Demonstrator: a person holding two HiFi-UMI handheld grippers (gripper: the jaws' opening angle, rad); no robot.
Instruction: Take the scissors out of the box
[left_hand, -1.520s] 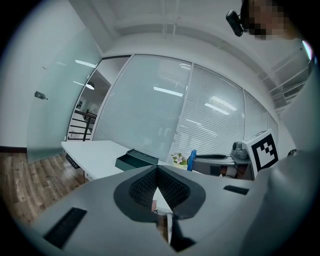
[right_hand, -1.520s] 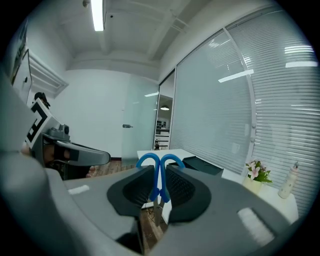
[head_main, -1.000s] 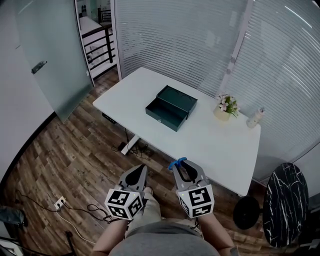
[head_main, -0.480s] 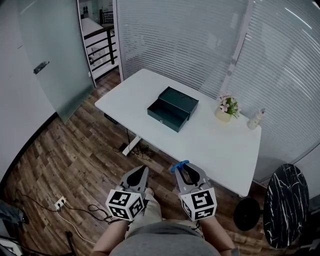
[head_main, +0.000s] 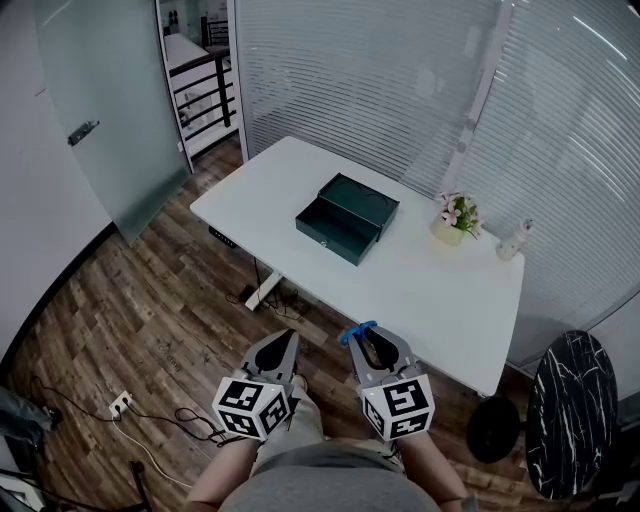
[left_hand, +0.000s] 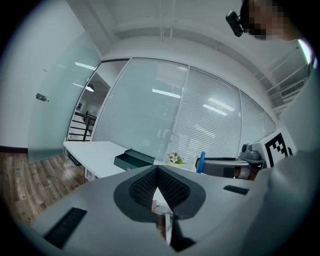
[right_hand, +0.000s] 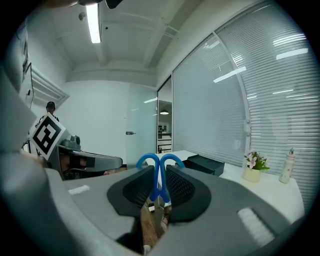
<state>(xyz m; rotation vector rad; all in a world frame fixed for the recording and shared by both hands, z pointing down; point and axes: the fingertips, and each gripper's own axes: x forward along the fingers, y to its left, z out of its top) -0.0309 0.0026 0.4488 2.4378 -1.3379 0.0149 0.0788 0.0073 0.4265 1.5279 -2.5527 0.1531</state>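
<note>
1. We judge the taking-out done. The right hand-held gripper (head_main: 366, 336) is clamped on the blue-handled scissors (right_hand: 159, 182), near us and well apart from the open dark green metal box (head_main: 347, 216) on the far white surface (head_main: 440, 290).
2. The left hand-held gripper (head_main: 289, 338) has its jaws together, with nothing between them.
3. The next move probably calls for setting the scissors on the surface. The small flower pot (head_main: 452, 218) and white bottle (head_main: 513, 240) stand right of the box, and the near edge looks unobstructed.

Scissors (right_hand: 147, 156) in the right gripper (right_hand: 160, 168) show only blue handles, blades a blur between its jaws; the distant box (head_main: 347, 219) is too small to see inside.
</note>
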